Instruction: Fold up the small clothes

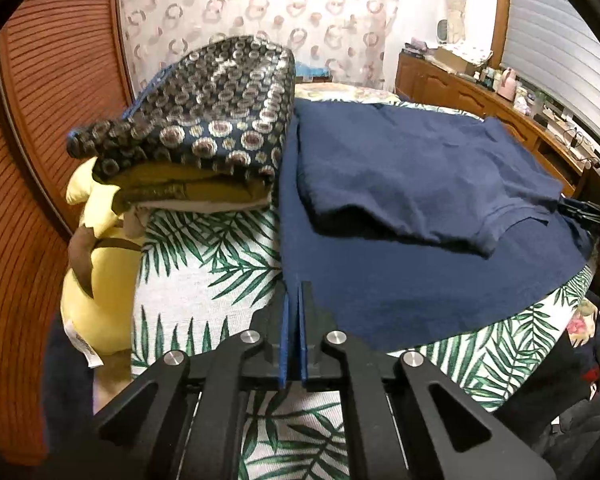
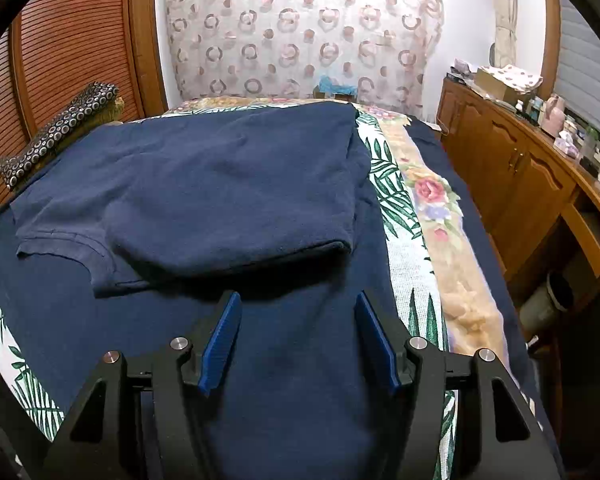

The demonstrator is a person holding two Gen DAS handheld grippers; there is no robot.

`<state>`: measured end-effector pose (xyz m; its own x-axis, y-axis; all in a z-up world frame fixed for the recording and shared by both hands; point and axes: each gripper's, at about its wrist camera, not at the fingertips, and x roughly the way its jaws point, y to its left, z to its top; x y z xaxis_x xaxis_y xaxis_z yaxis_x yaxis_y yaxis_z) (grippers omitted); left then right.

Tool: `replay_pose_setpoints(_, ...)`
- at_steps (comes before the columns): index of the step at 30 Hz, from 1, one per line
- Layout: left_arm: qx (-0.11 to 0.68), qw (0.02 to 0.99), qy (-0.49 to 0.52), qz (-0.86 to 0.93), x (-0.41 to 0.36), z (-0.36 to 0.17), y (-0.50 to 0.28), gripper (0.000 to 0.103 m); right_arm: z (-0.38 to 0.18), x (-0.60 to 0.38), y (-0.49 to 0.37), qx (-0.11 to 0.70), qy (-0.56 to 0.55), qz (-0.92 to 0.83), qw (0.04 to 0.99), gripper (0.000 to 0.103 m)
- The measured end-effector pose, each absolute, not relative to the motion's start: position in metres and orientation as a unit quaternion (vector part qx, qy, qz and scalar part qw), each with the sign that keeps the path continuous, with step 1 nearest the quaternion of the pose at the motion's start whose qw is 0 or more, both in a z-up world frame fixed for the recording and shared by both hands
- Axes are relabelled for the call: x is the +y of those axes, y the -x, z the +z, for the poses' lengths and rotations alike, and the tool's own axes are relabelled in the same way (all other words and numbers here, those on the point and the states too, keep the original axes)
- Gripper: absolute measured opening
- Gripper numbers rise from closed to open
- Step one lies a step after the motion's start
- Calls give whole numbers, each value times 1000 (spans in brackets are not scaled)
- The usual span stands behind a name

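A navy blue T-shirt (image 1: pixel 420 184) lies on the bed, its upper part folded down over the lower part; it fills the right wrist view (image 2: pixel 228 184). My left gripper (image 1: pixel 297 286) is shut, its blue pads pressed together at the shirt's left hem edge; I cannot tell whether cloth is pinched between them. My right gripper (image 2: pixel 298 298) is open and empty, hovering over the shirt's lower part just in front of the folded edge. The right gripper's tip (image 1: pixel 584 210) shows at the far right of the left wrist view.
A stack of folded clothes with a ring-patterned navy cloth on top (image 1: pixel 204 128) sits left of the shirt, also in the right wrist view (image 2: pixel 56 136). A yellow plush toy (image 1: pixel 96 272) lies at the bed's left edge. The palm-leaf bedcover (image 1: pixel 204 264) surrounds the shirt. A wooden cabinet (image 2: pixel 512 168) stands at right.
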<state>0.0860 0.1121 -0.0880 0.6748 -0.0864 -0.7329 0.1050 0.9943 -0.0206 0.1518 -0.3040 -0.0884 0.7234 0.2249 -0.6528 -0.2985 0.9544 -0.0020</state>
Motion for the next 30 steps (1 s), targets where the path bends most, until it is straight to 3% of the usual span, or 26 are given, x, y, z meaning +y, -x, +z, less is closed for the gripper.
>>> replay_pose_setpoints(8,386,922,-2,-30,122,-81,-81,5,-88,-305,-152,344,53,141,927,62)
replay_pose_setpoints(9,381,924,0,-33,122,-78,-80,9,-88,-304,-152,344,53,141,927,62)
replay_pose_setpoints(11,371,928,4,-40,120,-73,-79,23,-88,-305,-152,345,53,141,927,62)
replay_pose_setpoints(12,363,931,2,-47,118,-70,-79,34,-88,-305,-152,345,53,141,927,62)
replay_pose_setpoints(13,358,932,-1,-51,114,-68,-78,52,-88,-305,-152,345,53,141,927,62)
replay_pose_setpoints(15,347,936,-8,-57,108,-65,-81,68,-88,-305,-152,345,53,141,927,62)
replay_pose_setpoints(30,383,920,29,-74,76,-81,-140,70,-72,-312,-151,350,5,164,922,62)
